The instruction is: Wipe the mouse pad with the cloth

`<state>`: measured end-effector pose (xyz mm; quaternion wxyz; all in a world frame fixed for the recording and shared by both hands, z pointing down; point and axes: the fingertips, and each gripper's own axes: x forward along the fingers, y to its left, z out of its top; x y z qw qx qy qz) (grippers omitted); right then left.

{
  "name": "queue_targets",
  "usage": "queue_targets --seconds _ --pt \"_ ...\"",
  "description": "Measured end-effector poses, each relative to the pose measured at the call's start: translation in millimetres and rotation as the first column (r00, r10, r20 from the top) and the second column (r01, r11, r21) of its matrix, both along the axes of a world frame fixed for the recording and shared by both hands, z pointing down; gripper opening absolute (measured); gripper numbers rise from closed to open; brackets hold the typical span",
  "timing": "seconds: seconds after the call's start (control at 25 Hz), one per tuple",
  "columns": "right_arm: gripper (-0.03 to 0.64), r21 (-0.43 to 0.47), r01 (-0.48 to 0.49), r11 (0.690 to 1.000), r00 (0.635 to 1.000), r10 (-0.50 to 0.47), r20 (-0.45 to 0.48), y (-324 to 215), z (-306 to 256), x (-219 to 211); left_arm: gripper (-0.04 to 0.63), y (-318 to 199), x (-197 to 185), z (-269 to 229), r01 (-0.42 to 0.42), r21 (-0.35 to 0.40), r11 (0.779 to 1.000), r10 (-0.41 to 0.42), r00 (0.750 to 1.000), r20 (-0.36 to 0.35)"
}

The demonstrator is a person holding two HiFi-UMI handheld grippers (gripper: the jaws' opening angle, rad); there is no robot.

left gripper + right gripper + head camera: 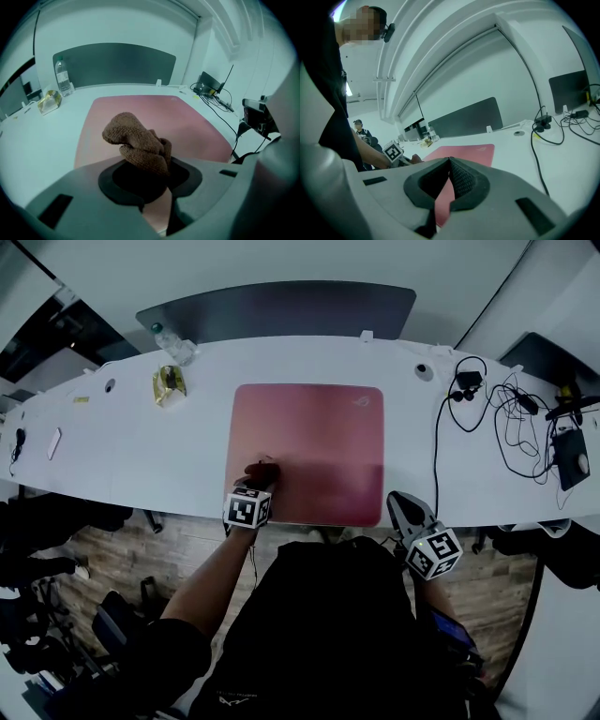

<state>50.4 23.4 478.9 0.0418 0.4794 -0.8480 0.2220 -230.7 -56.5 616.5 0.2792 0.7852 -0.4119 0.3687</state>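
Wiping seemed in hand: the left gripper (255, 484) clamped the bunched brown cloth (138, 140) at the pink mouse pad's (319, 432) near-left corner, the right gripper (450, 180) hung pinched together, empty, by the tabletop's near edge, and the next move called for dragging the cloth across the pad.

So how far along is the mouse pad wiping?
Done: the cloth is picked up, clamped in the left gripper. In hand: it is over the near left part of the pink mouse pad, so wiping looks just begun or about to. Left: probably most of the pad; no marks show what is covered. The right gripper is shut and empty by the pad's near right corner.
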Motion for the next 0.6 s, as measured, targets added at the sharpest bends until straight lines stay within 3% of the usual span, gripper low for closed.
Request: queue_targets --seconds 0.6 --pt "0.025 -0.015 0.023 1.0 0.999 -0.023 0.035 2 3 48 0.133 21 115 0 -0.06 -0.059 0.996 0.053 0.993 -0.108"
